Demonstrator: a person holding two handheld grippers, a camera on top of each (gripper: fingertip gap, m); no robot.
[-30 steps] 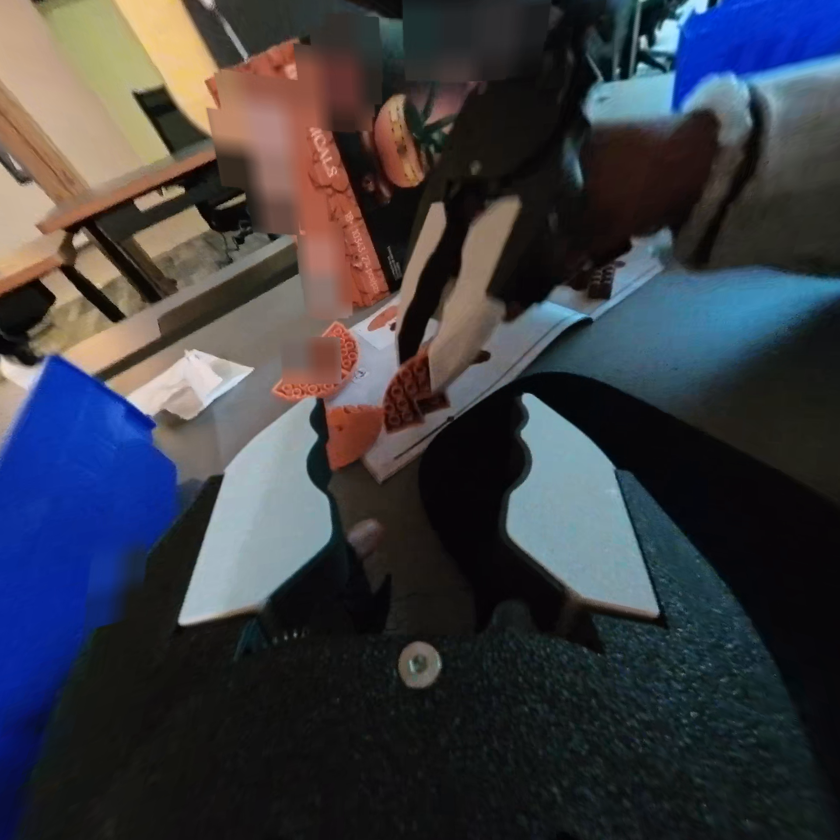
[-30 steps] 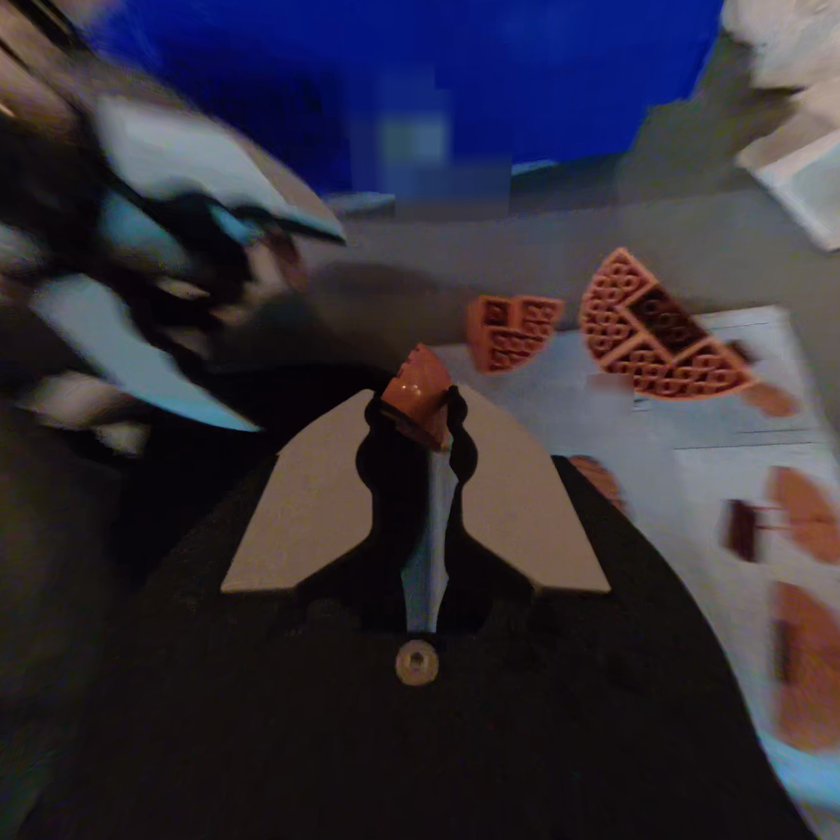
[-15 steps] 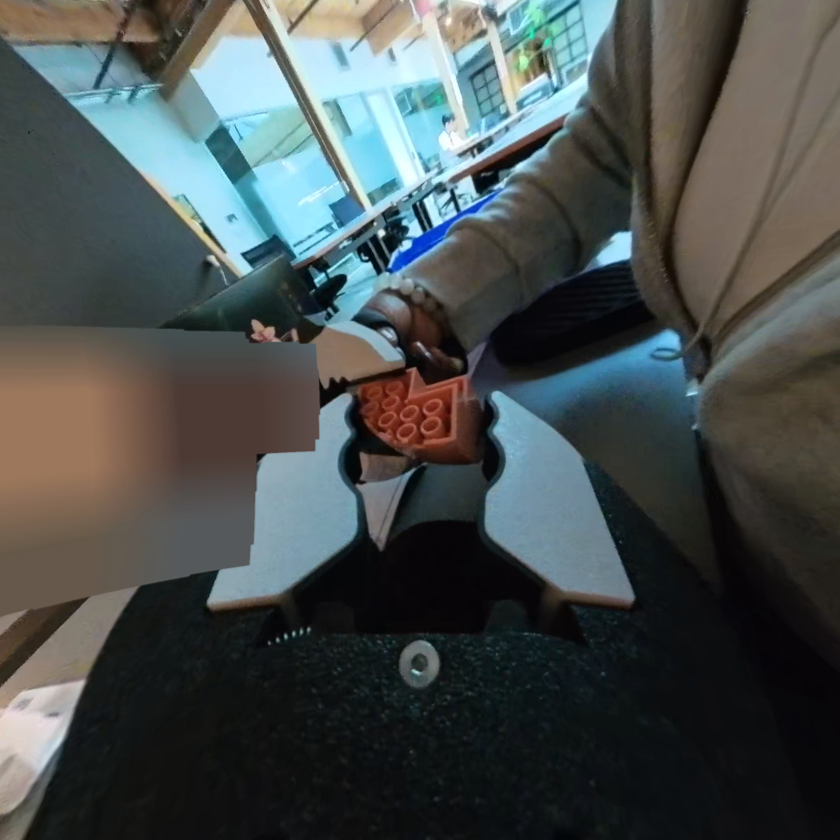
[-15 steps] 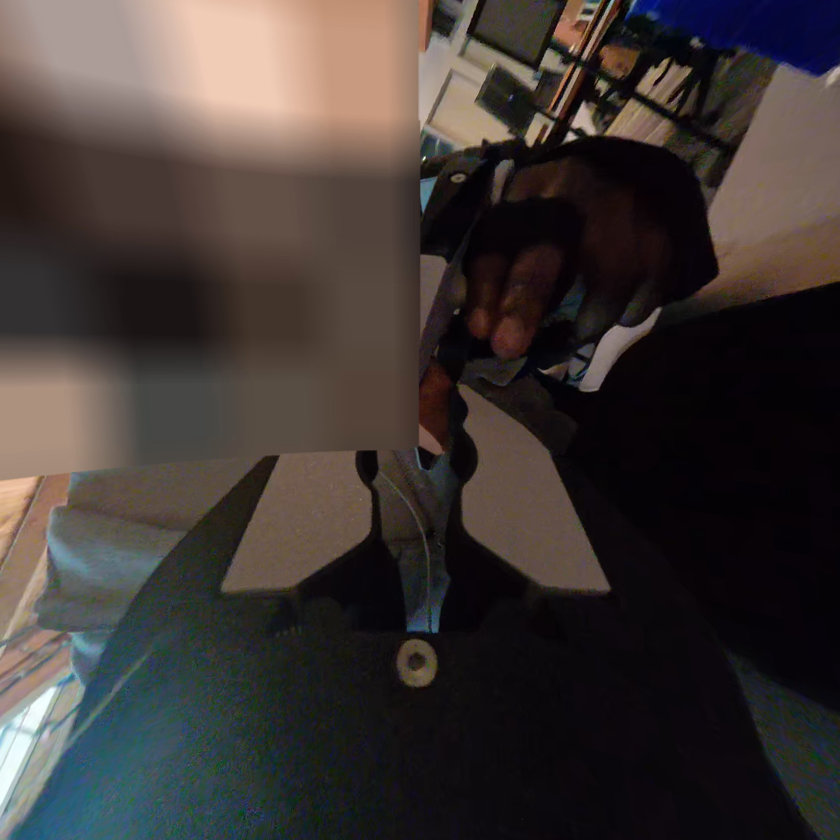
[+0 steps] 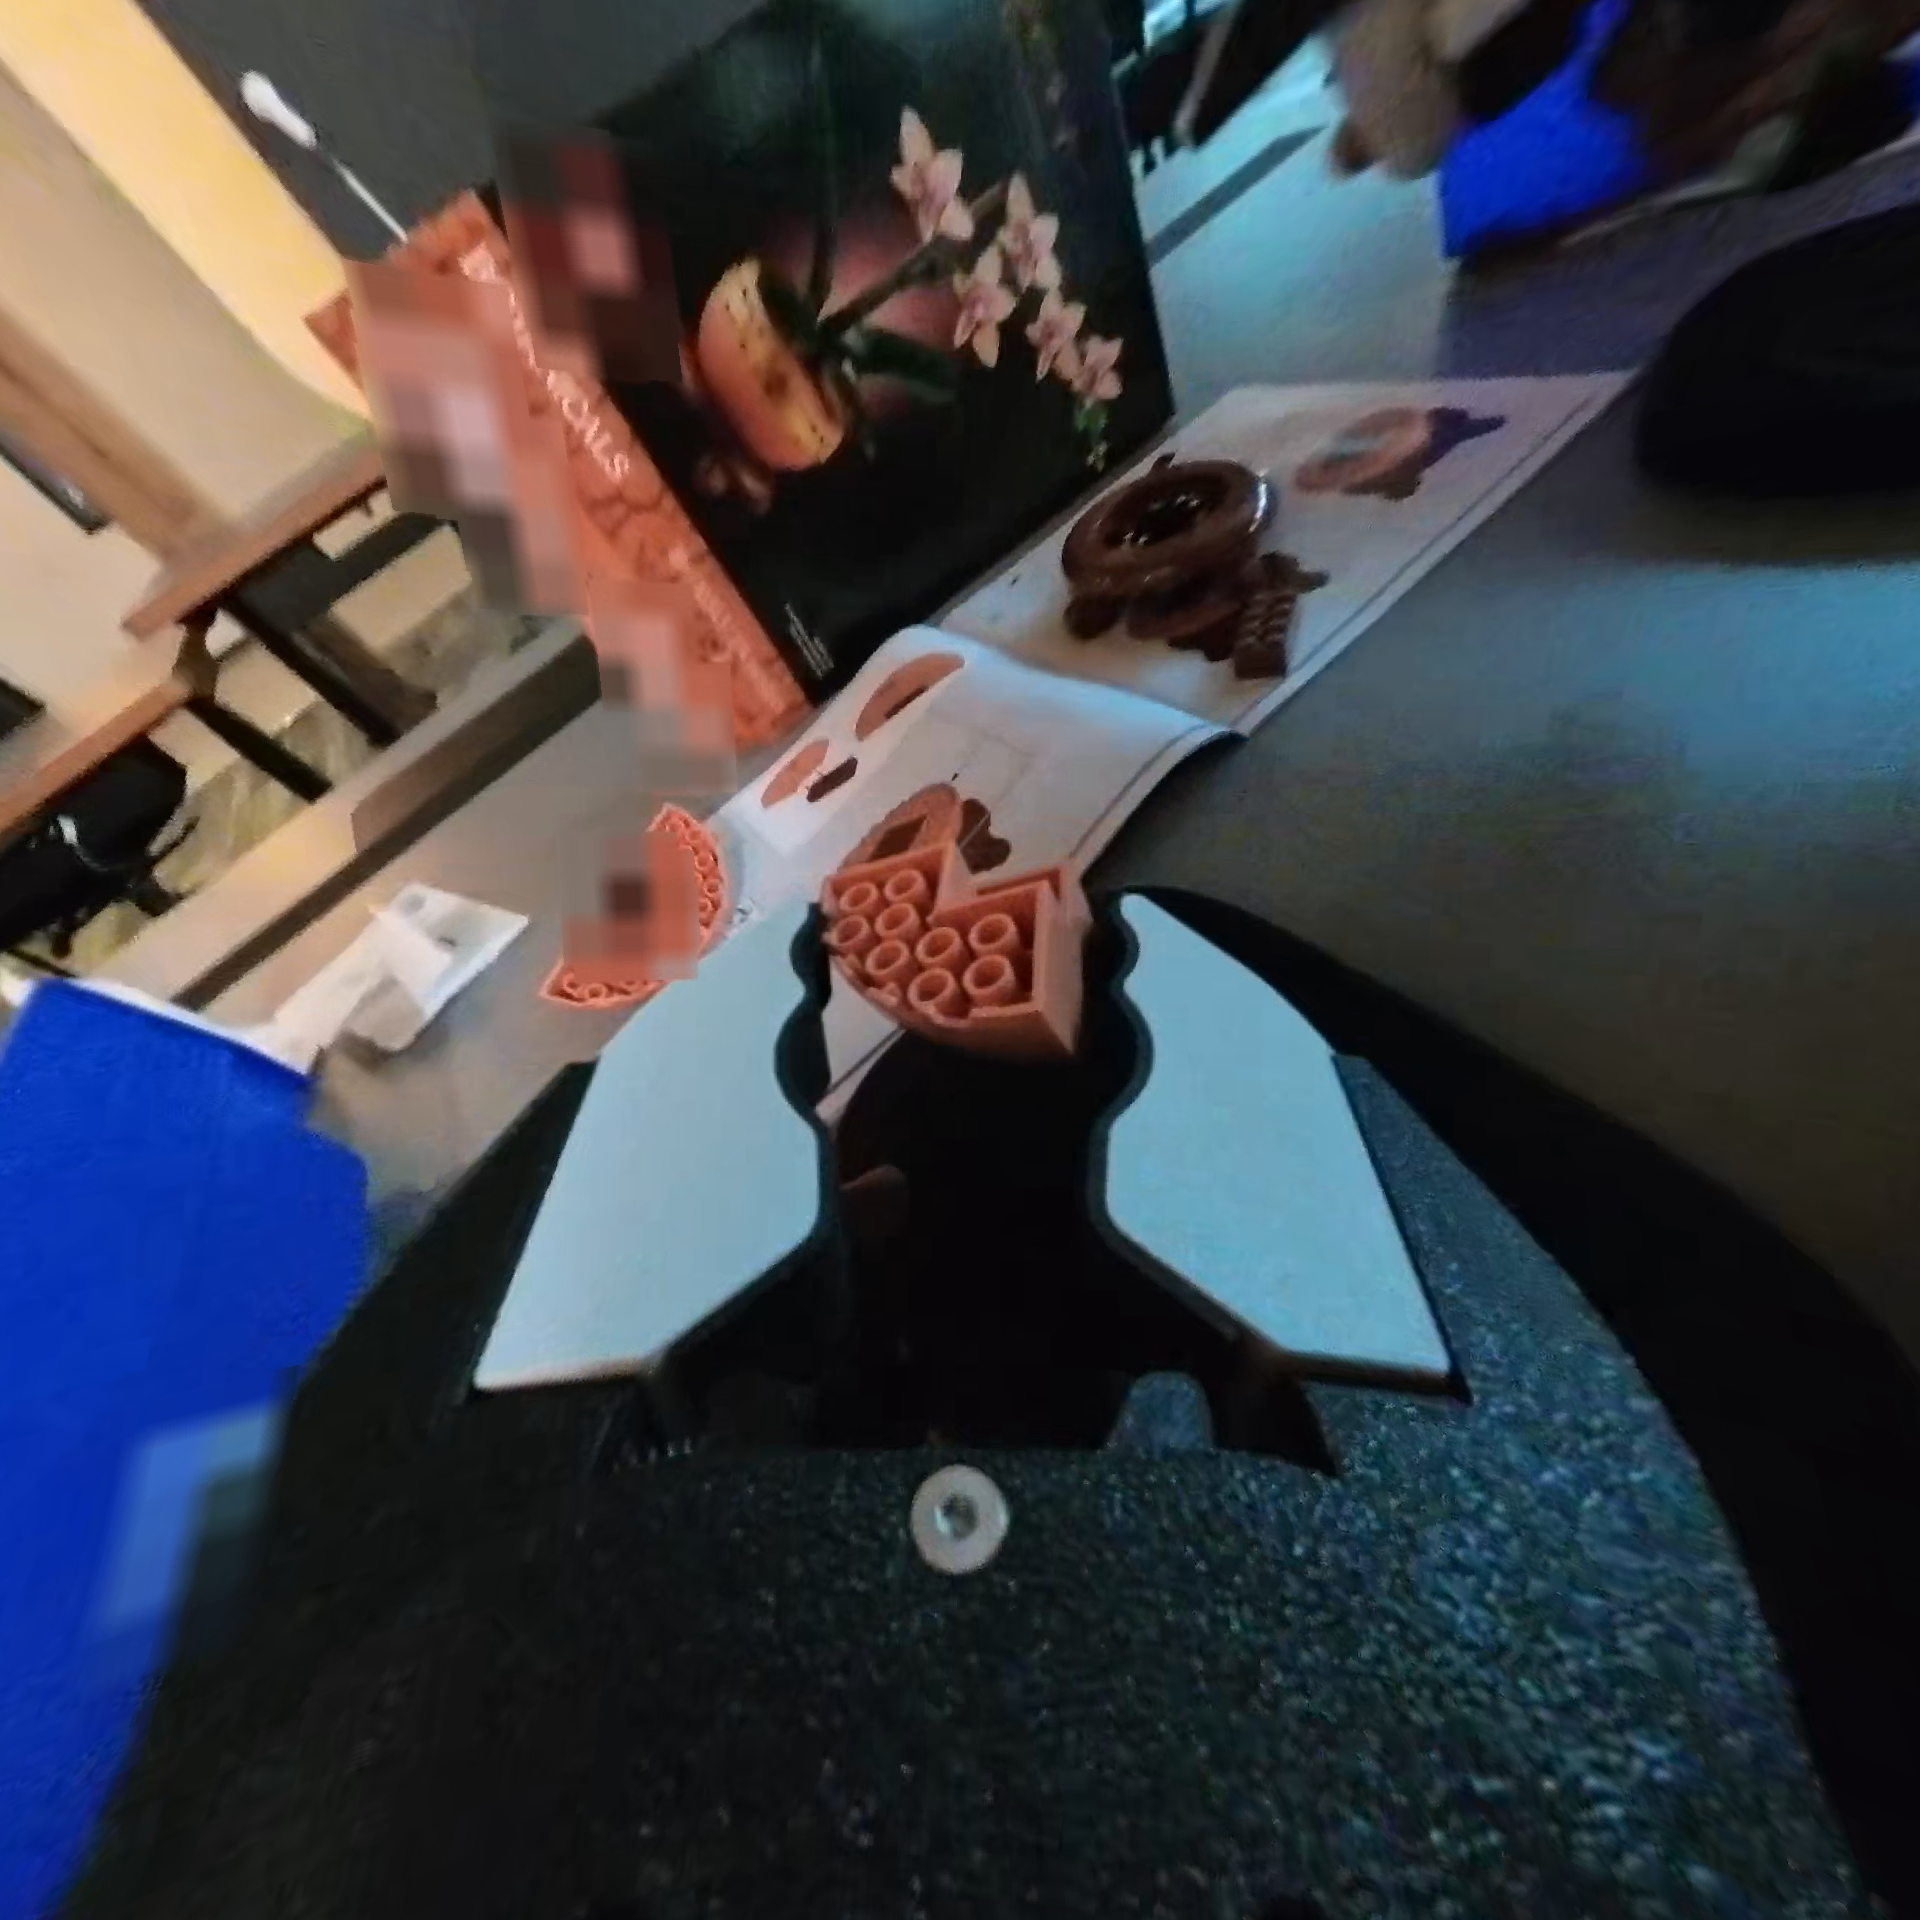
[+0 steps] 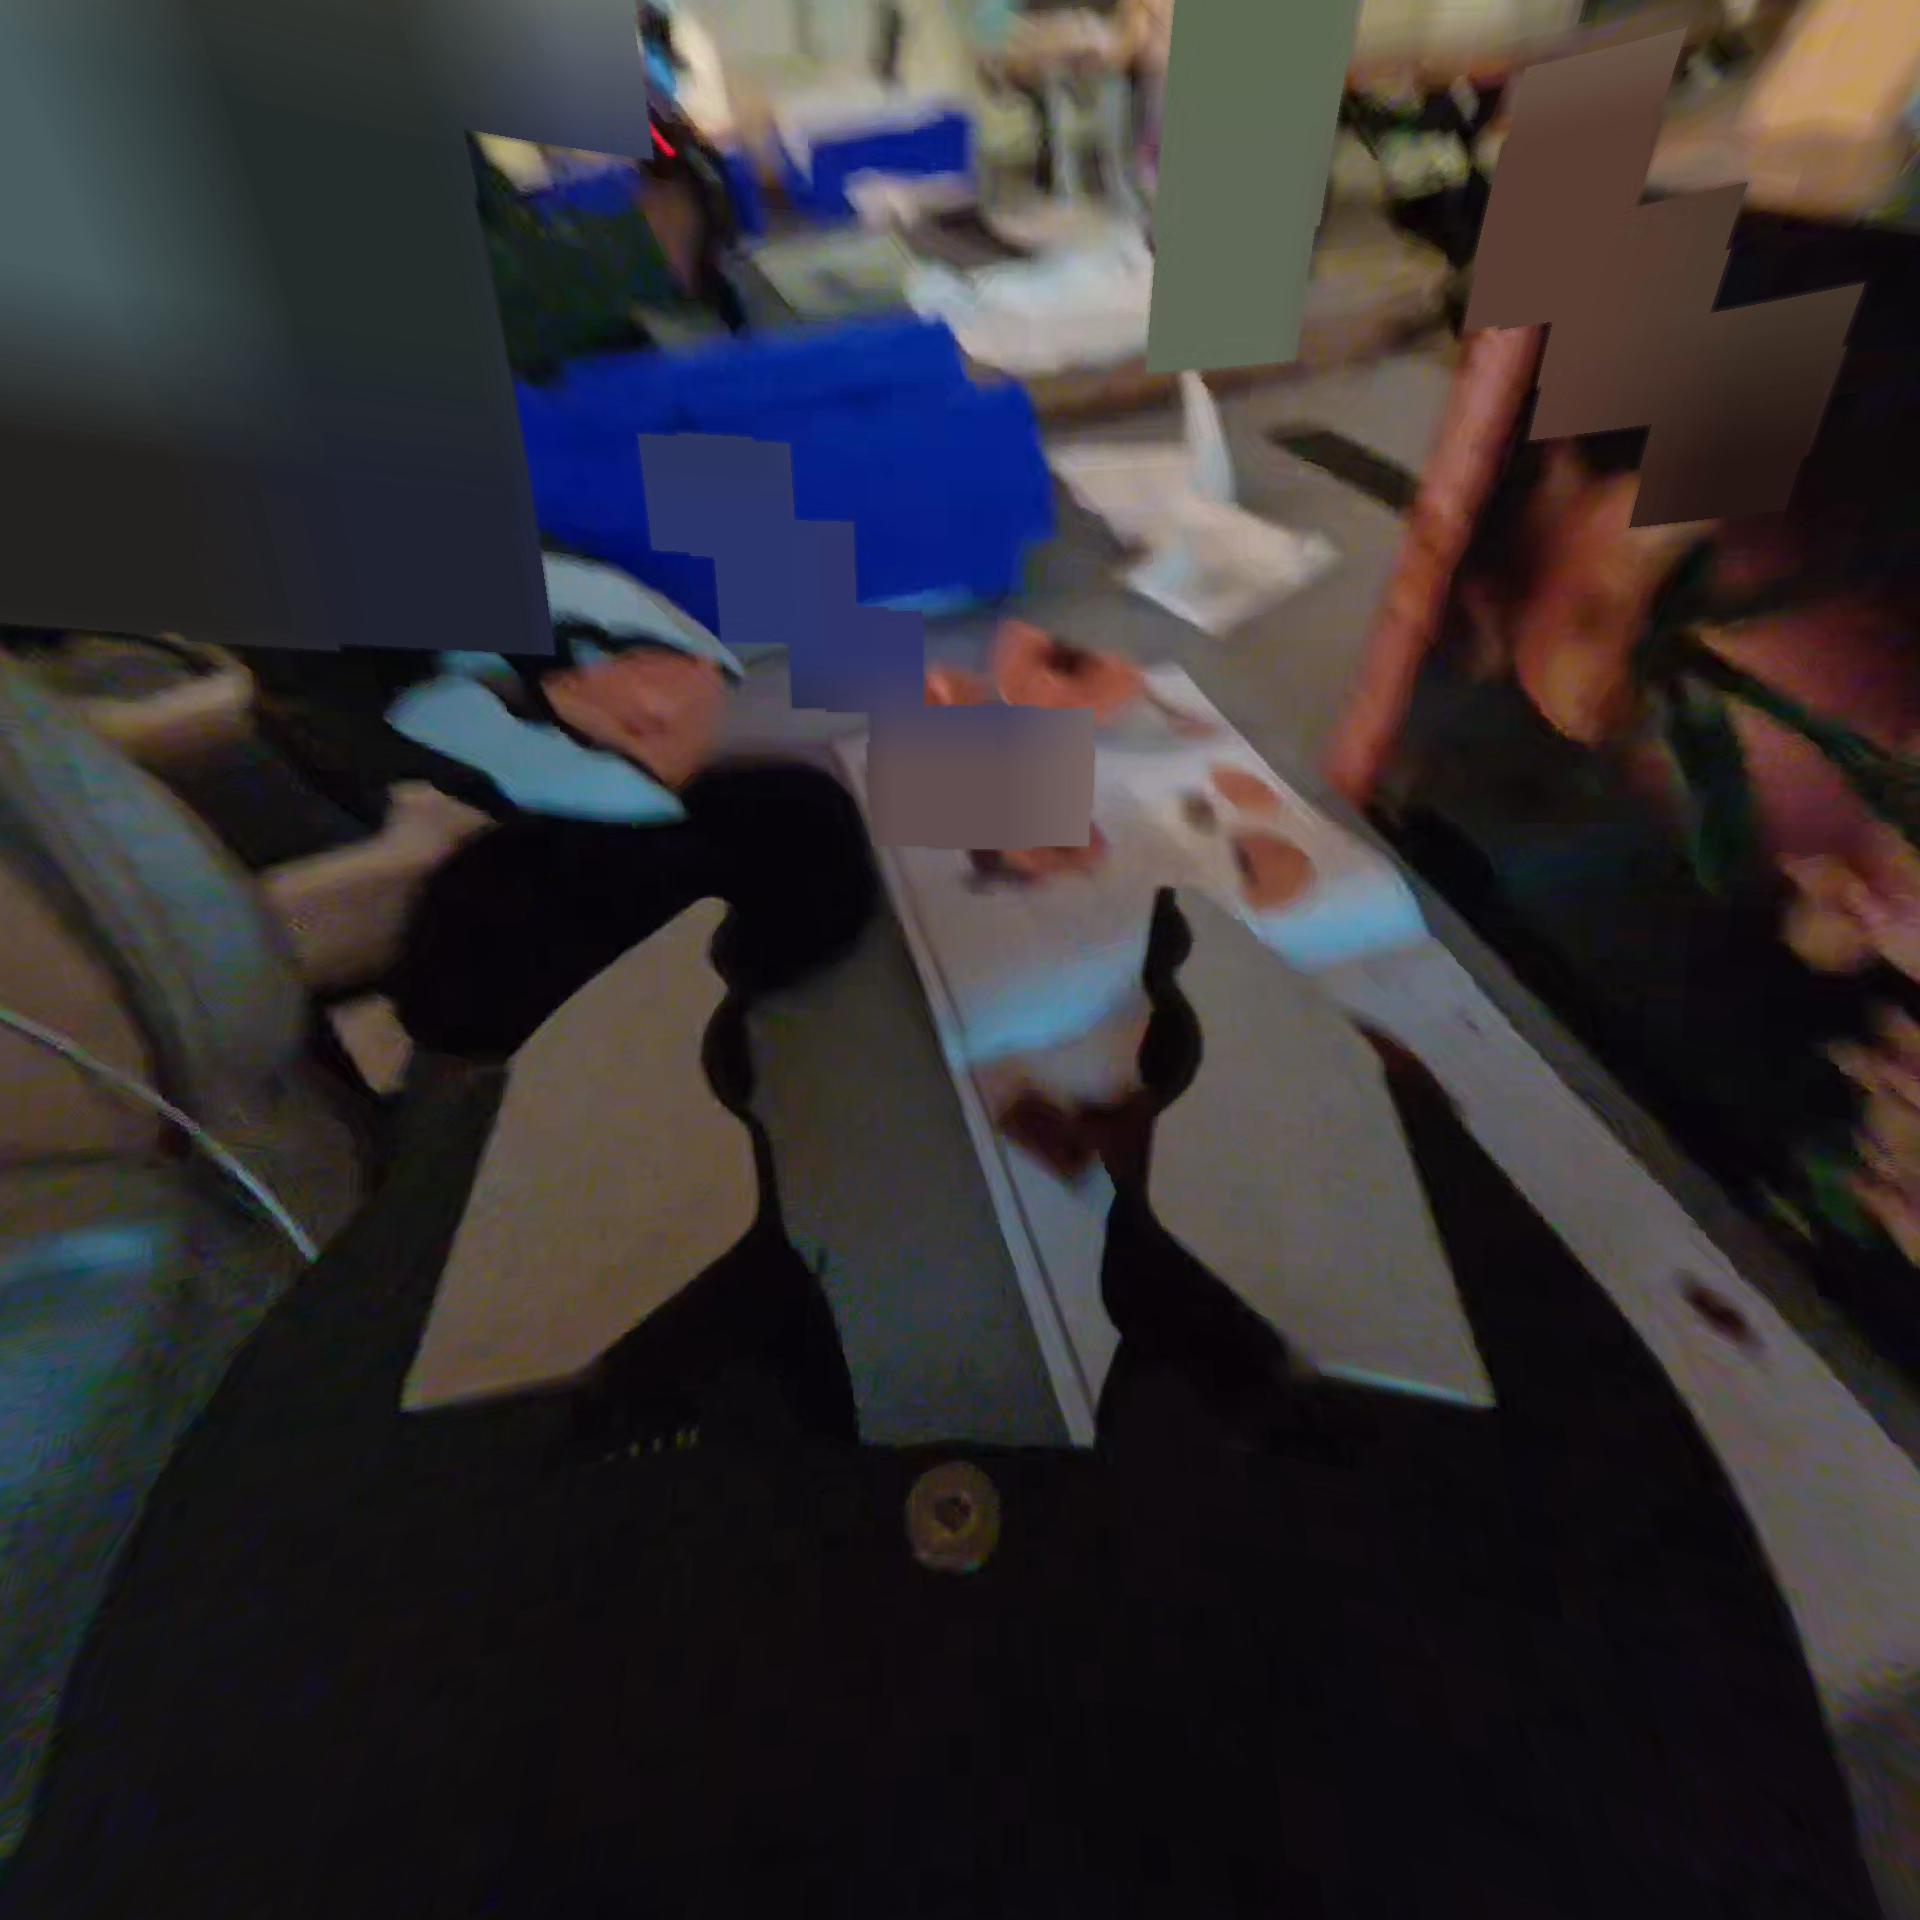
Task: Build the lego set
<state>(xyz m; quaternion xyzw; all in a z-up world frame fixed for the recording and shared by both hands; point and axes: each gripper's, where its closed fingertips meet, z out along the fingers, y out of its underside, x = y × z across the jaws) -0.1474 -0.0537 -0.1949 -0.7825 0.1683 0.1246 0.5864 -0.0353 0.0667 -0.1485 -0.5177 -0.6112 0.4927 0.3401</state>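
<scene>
My left gripper [image 5: 966, 935] is shut on an orange round-edged brick piece [image 5: 940, 961], underside tubes facing the camera, both pads against its sides, held above the near edge of an open instruction booklet [image 5: 1049, 748]. In the right wrist view the left gripper [image 6: 582, 707] shows at the left with the orange piece [image 6: 634, 707] in it. My right gripper [image 6: 940, 914] is open and empty, with its fingers over the booklet [image 6: 1049, 997] and the dark table.
A tall box with a flower picture [image 5: 883, 343] stands behind the booklet. Brown ring pieces [image 5: 1164, 530] lie on the booklet's far page. Another orange piece [image 5: 597, 987] and a white bag [image 5: 405, 956] lie on the table. A blue bin [image 5: 135, 1247] stands at the near left.
My right gripper held the orange piece, my left gripper closed on it, and the right has now opened and let go. Both grippers have swung back down toward the table.
</scene>
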